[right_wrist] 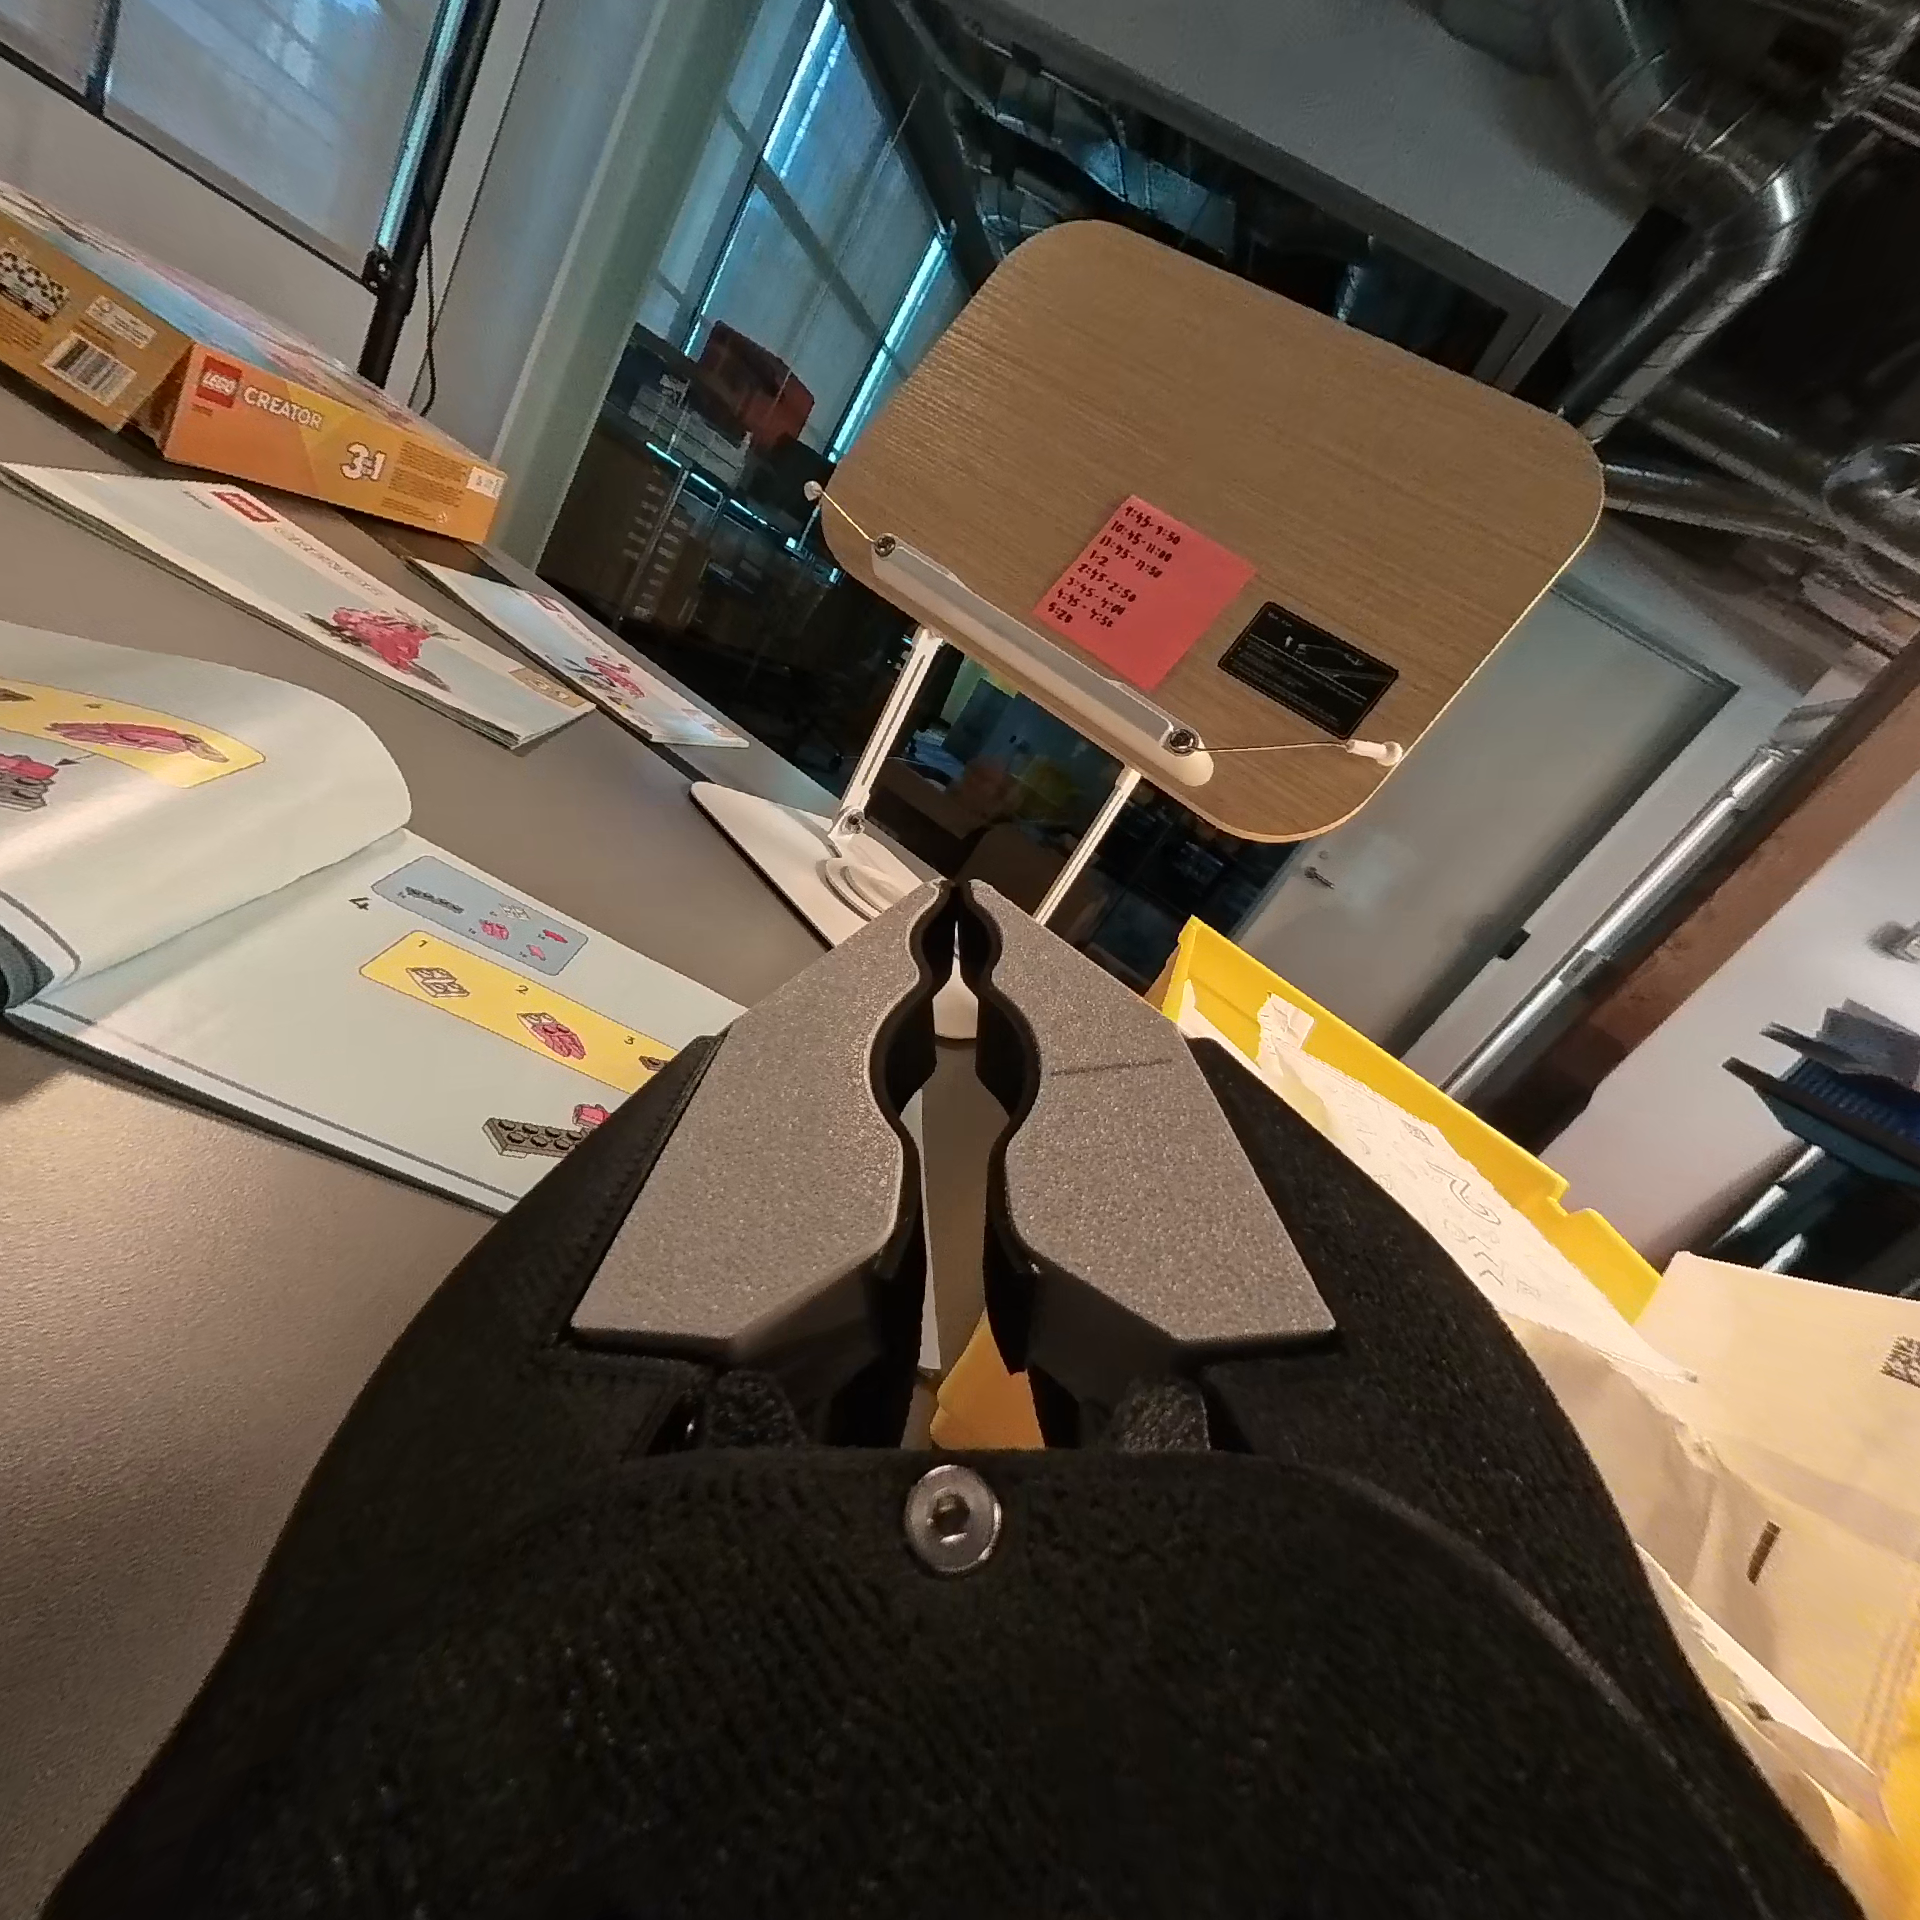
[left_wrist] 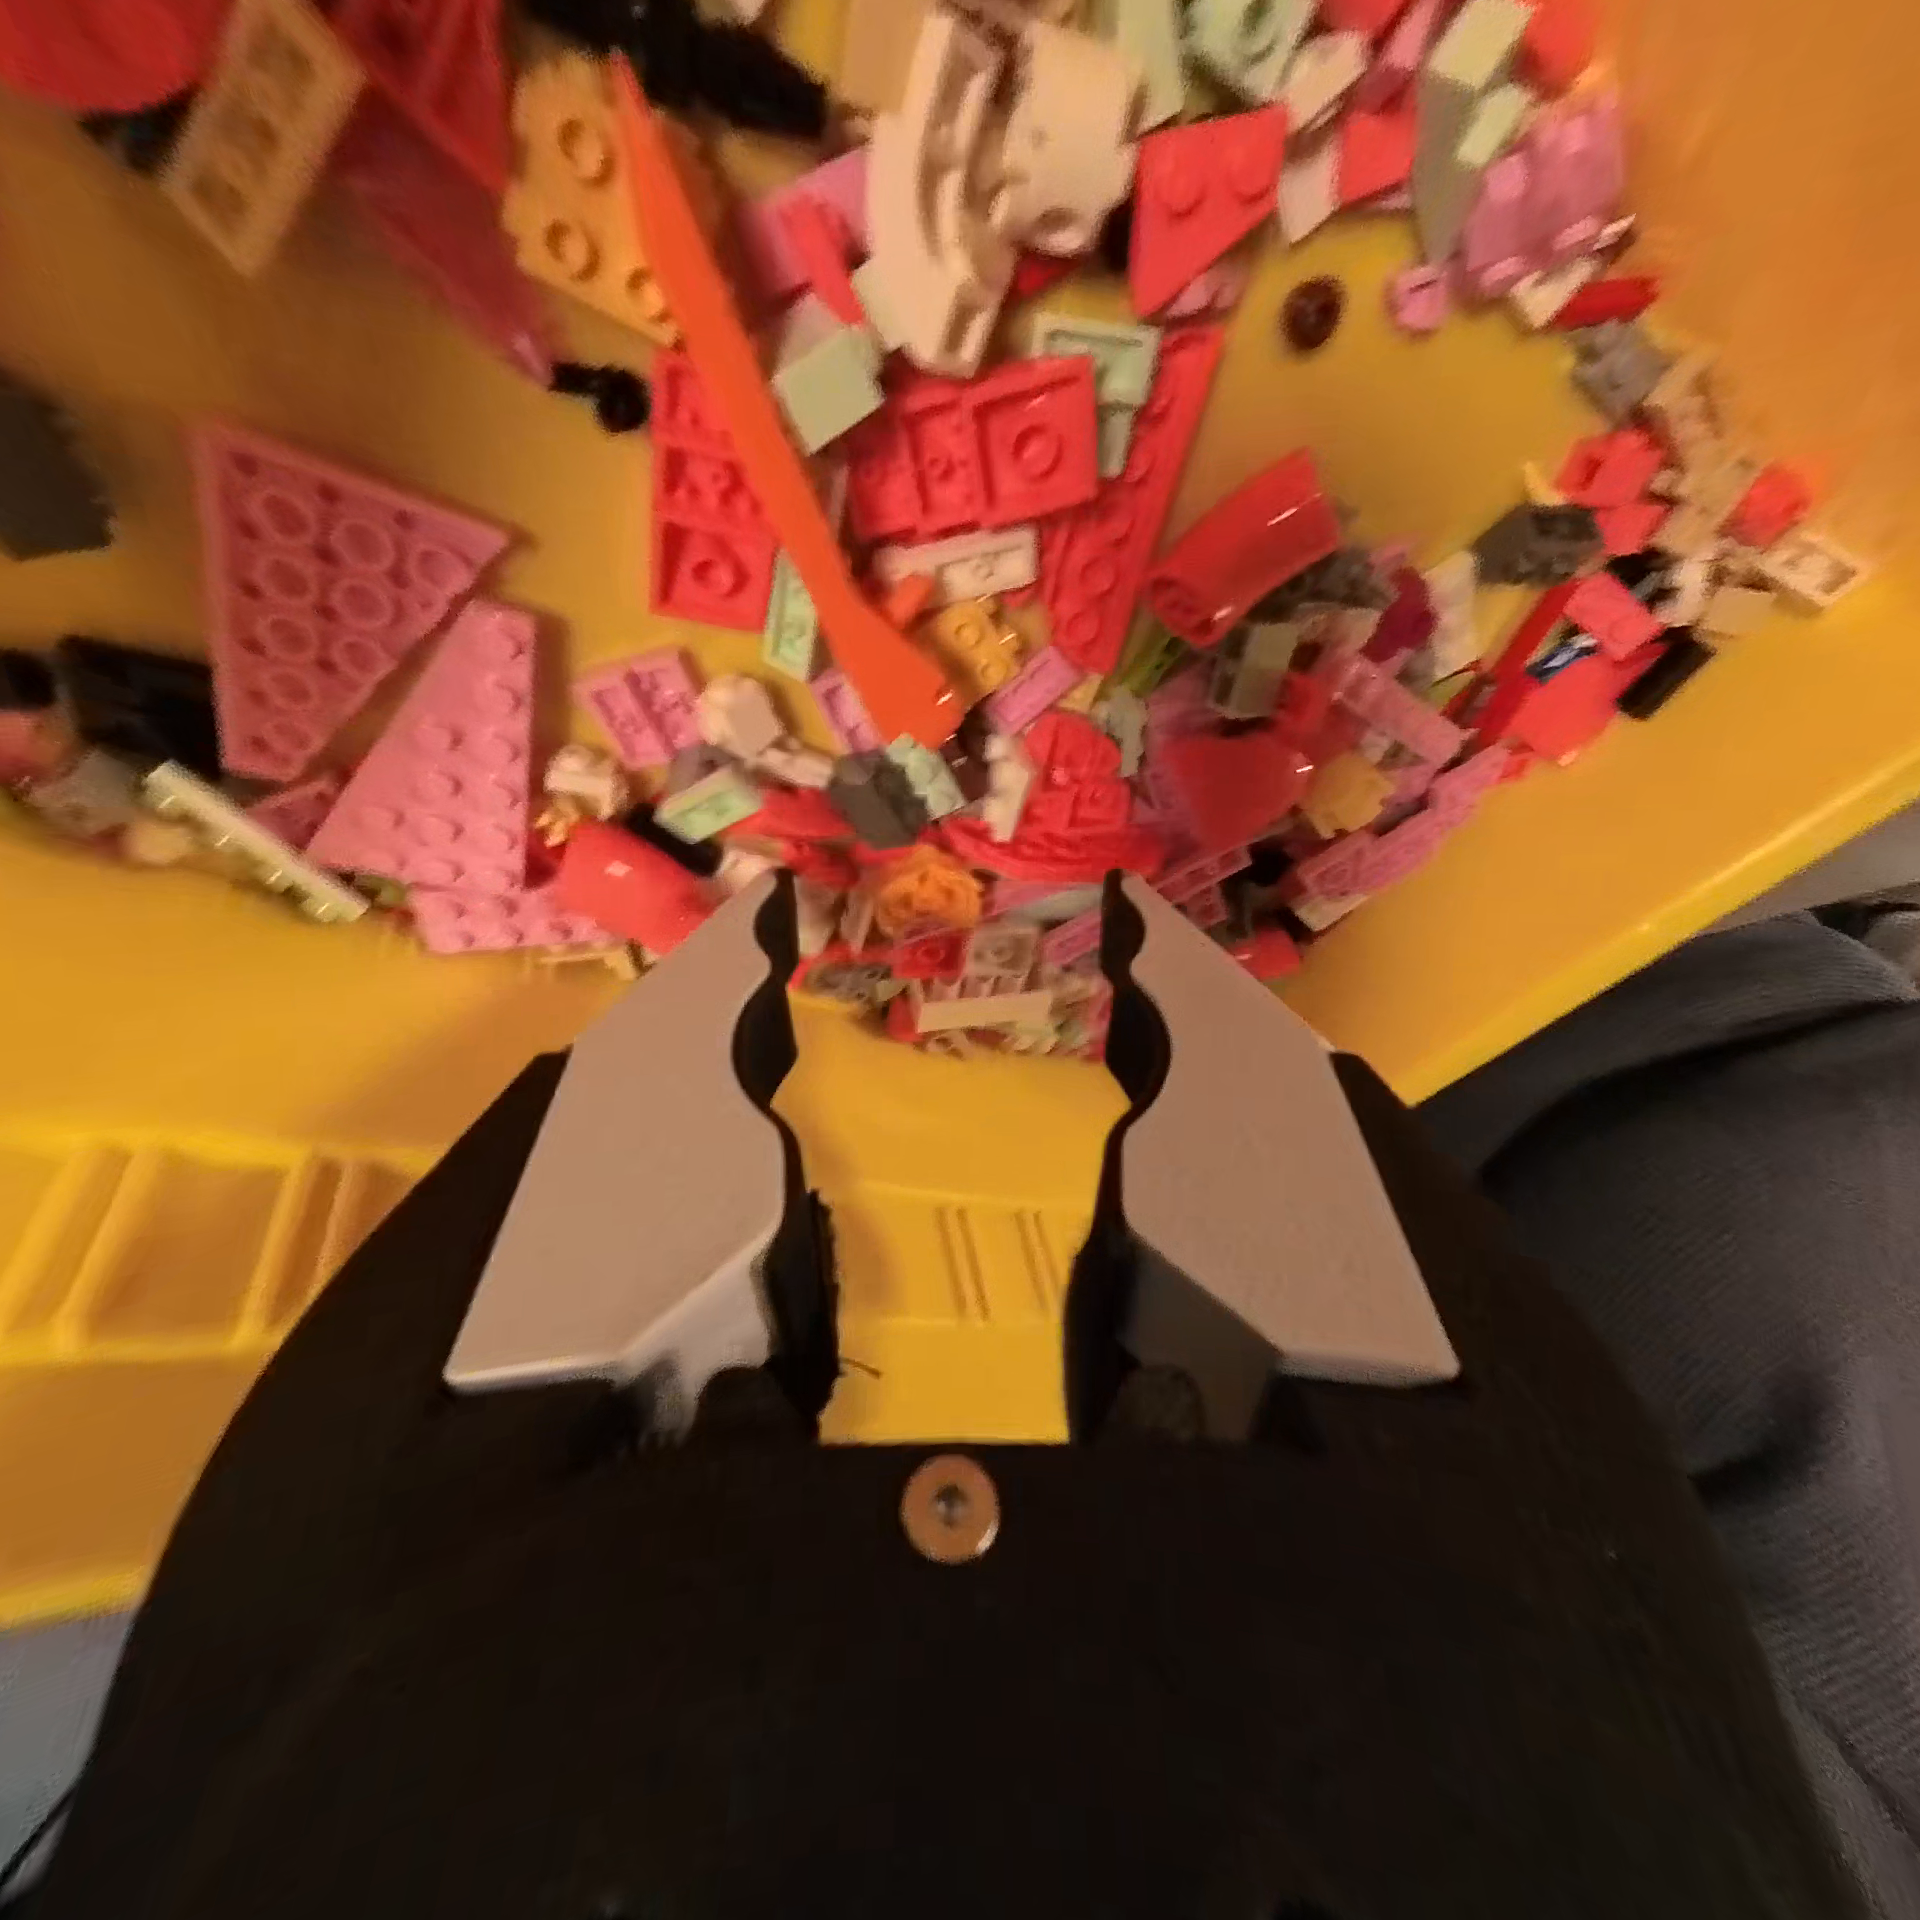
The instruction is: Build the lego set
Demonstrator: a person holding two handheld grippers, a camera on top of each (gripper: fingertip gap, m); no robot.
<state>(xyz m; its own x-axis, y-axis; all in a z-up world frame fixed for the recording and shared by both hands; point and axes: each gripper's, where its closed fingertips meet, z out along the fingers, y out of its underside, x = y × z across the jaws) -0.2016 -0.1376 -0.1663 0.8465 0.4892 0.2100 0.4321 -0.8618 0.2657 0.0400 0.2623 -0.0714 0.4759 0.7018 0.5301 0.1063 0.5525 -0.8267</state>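
- Hovering over a yellow tray (left_wrist: 260, 1039), the left gripper (left_wrist: 945, 894) has its fingers spread above a pile of toy bricks (left_wrist: 935, 727), holding nothing; the orange flower-shaped piece (left_wrist: 928, 891) lies nearest its tips.
- The right gripper (right_wrist: 956, 888) rests low over the table (right_wrist: 208, 1299), fingers pressed together on nothing, near an open instruction booklet (right_wrist: 312, 935) and a wooden book stand (right_wrist: 1247, 499).
- Motion blur obscures most bricks; the tray's far edge is cut off.

Brick pile (left_wrist: 987, 644) ahead of the left jaws: motion-blurred, small pieces between the tips indistinct. Open booklet (right_wrist: 312, 966) left of the right jaws: cut by frame edge. Yellow bin (right_wrist: 1455, 1143) right: contents partly hidden.
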